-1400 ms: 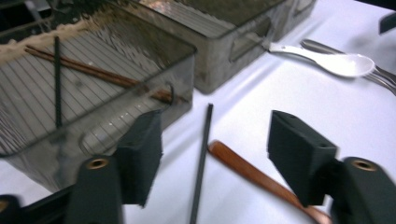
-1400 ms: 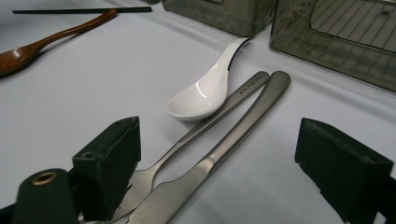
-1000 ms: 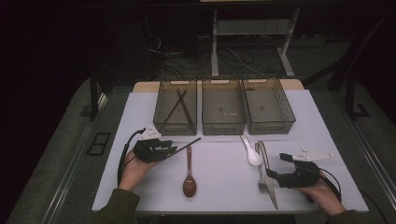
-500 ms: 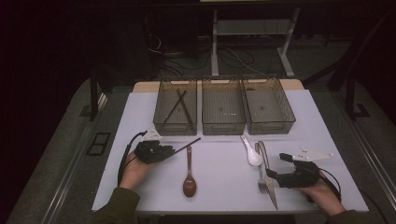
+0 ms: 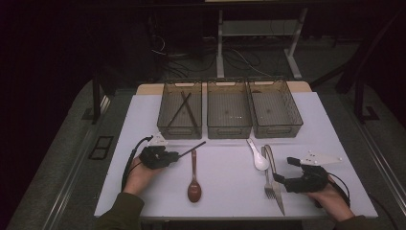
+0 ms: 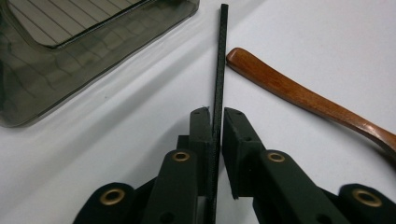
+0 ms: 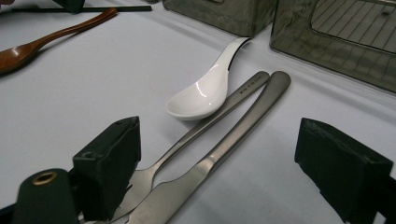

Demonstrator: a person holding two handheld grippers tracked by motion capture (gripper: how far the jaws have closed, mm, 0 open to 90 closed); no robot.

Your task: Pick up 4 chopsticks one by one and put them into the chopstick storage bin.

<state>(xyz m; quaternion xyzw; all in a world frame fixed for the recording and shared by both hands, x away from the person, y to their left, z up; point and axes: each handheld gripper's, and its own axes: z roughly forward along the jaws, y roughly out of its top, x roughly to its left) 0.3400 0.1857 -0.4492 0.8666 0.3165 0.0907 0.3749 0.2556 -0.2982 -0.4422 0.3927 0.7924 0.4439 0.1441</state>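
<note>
Still pinched: chopstick (image 6: 218, 70) in left gripper (image 6: 215, 126)

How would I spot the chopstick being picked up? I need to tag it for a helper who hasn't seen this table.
Start at the three bins along the table's far side and come toward the person from the left one. There the left gripper is shut on a thin black chopstick. It is straight and dark, unlike the curved brown wooden spoon beside it.

Left claw (image 5: 178, 155) low over table, jaws nearly closed. Right claw (image 5: 279, 180) low, jaws wide apart.
</note>
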